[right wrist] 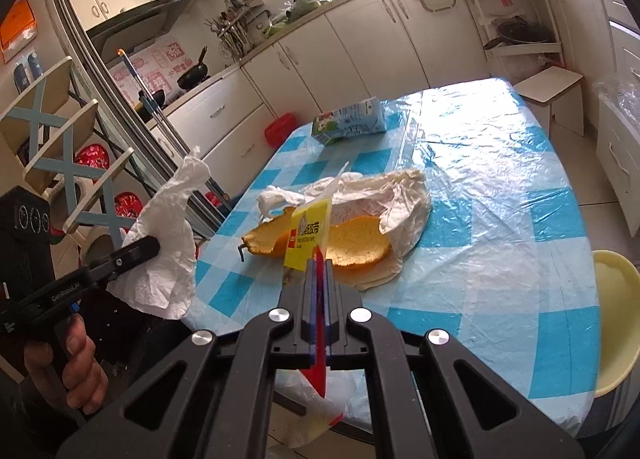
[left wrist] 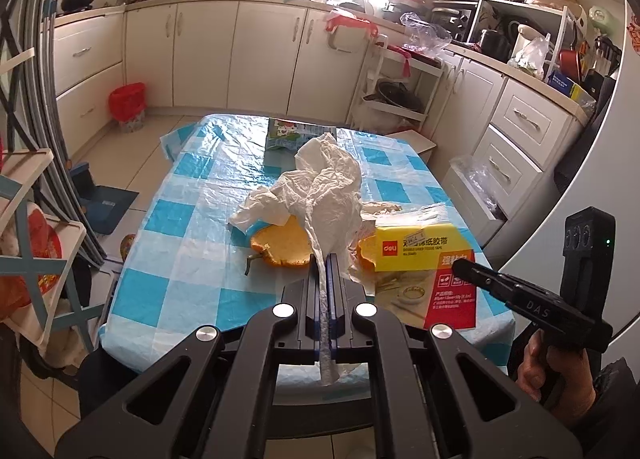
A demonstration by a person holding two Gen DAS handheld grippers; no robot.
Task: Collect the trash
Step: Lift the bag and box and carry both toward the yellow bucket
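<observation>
My left gripper (left wrist: 324,259) is shut on a crumpled white paper towel (left wrist: 320,187), which stands up above the table; from the right wrist view the same left gripper (right wrist: 154,245) holds the towel (right wrist: 168,243) off the table's left edge. My right gripper (right wrist: 318,263) is shut on a flat yellow and red tape package (right wrist: 308,235), seen edge-on between the jaws. In the left wrist view that package (left wrist: 424,259) faces the camera, with the right gripper (left wrist: 458,269) at its right edge. Orange peels (right wrist: 360,243) and more crumpled white wrapping (right wrist: 384,191) lie on the checked table (right wrist: 500,239).
A blue and green carton (right wrist: 348,125) lies at the far end of the table. A red-lined bin (left wrist: 128,103) stands on the floor by the cabinets. A yellow chair (right wrist: 616,319) is at the table's right, a small stool (right wrist: 552,91) beyond it, and a shelf rack (left wrist: 36,219) at the left.
</observation>
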